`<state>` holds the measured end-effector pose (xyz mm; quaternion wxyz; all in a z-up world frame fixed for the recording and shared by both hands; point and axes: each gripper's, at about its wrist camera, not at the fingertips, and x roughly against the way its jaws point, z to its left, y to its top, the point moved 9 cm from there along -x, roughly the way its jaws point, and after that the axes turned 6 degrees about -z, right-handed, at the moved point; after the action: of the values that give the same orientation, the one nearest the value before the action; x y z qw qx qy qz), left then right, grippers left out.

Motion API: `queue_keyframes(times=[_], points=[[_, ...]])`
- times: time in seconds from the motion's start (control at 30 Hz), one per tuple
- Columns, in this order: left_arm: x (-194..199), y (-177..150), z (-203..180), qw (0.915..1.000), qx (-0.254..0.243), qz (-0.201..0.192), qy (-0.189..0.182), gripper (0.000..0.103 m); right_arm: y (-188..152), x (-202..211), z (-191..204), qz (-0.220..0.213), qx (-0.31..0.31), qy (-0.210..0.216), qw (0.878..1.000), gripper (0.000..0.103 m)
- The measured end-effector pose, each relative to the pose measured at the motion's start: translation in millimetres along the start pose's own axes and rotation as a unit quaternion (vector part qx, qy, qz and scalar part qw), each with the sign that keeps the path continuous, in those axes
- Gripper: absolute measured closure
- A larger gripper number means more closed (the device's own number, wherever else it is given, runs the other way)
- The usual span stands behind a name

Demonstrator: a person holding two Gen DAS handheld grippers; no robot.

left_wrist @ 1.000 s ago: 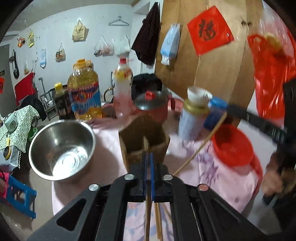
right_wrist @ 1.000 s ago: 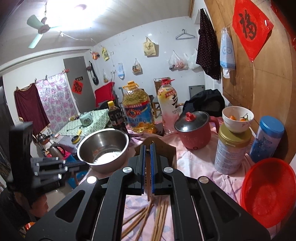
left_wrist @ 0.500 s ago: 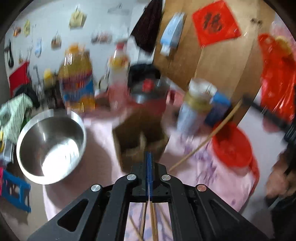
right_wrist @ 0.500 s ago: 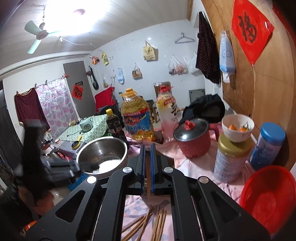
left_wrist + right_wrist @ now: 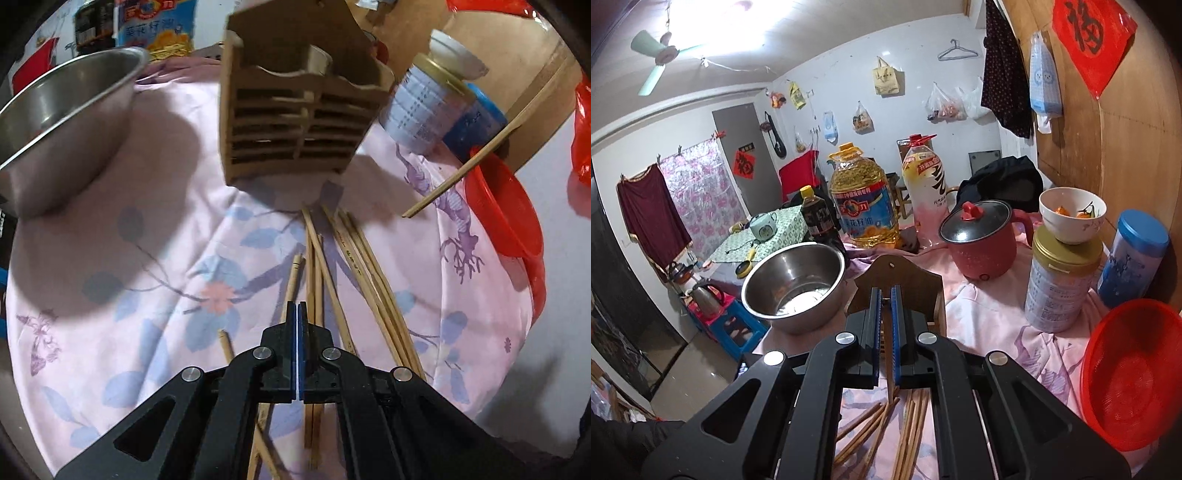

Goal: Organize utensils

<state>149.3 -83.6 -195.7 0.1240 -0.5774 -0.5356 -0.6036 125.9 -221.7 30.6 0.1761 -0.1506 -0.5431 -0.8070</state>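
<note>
Chopsticks (image 5: 332,280): loose fan on the pink floral cloth of the worktop (image 5: 122,280), just in front of the slatted wooden holder (image 5: 295,110).

Left wrist view. Thin, stiff, pale wooden sticks; judged very light, smooth, prone to roll or slide. Several crossed and touching, so lifting one likely disturbs its neighbours. Best hold judged near mid-length or toward the thicker end, pads square across the shaft. Left gripper (image 5: 297,314) low over the pile, pads pressed together, nothing visibly between them. Holder upright, open at the top, divided inside. One further chopstick (image 5: 476,147) held in the air at right, slanting, tip clear of the cloth. Steel bowl (image 5: 62,122) at left of the holder, tin can (image 5: 421,107) and red basket (image 5: 498,214) at right. Cloth soft and creased; sticks likely to sink slightly, leaving little room under them.

Right wrist view. Right gripper (image 5: 885,295) raised above the holder (image 5: 897,277), narrow gap between the pads, a single stick (image 5: 888,354) pinched in it, hanging down. Remaining sticks on the cloth below. Red electric pot (image 5: 982,240), oil bottle (image 5: 862,203), tin with a white bowl (image 5: 1071,214) on top, blue-lidded canister (image 5: 1134,254) crowding the rear of the worktop. Room cluttered: bags on the white wall, ceiling fan (image 5: 657,51), wooden panel at right.
</note>
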Motion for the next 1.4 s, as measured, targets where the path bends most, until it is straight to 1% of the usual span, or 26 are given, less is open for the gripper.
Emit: queue_keyframes(times=[0.03,0.1,0.13,0.3,0.43,0.57,0.7,0.93,1.07,1.2,1.4], points=[[-5.1,0.5,-3.0,1.0,-0.008,0.002,0.004,0.097,0.0,1.4,-0.5,0.0,-0.001,0.0,1.0,0.097],[-13.5,2.4,-5.8,0.9997,-0.021,0.003,0.015,0.081,1.0,4.0,-1.4,-0.001,-0.003,-0.002,1.0,0.097],[-17.3,3.8,-6.2,0.9995,-0.024,0.003,0.019,0.079,1.9,5.3,-1.8,-0.001,-0.003,-0.002,1.0,0.097],[-44.6,6.8,-7.7,0.9985,-0.044,0.022,0.023,0.08,1.2,13.3,-3.5,-0.002,0.001,-0.012,1.0,0.097],[-60.7,9.8,-2.9,0.9984,-0.043,0.029,0.022,0.081,-1.7,19.6,-4.7,-0.001,0.003,-0.02,1.0,0.097],[-64.0,17.6,1.1,0.9991,-0.036,0.021,0.009,0.084,-4.2,24.7,-7.3,0.001,0.004,-0.029,1.0,0.097],[-62.7,19.9,6.5,0.9995,-0.024,0.022,-0.003,0.084,-5.5,27.8,-10.6,0.002,0.003,-0.038,0.999,0.097],[-50.4,9.5,22.6,0.9997,-0.015,0.017,-0.004,0.086,-8.1,29.9,-16.4,0.005,0.002,-0.045,0.999,0.097],[-47.9,6.6,25.5,0.9998,-0.006,0.016,-0.007,0.086,-9.4,28.8,-18.3,0.007,-0.002,-0.043,0.999,0.097],[-47.8,8.8,28.9,0.9998,0.009,0.014,-0.006,0.086,-10.9,26.6,-17.5,0.009,-0.001,-0.039,0.999,0.097],[-54.5,20.5,32.5,0.9995,0.029,0.01,-0.001,0.086,-12.7,22.8,-14.1,0.014,0.0,-0.032,0.999,0.097]])
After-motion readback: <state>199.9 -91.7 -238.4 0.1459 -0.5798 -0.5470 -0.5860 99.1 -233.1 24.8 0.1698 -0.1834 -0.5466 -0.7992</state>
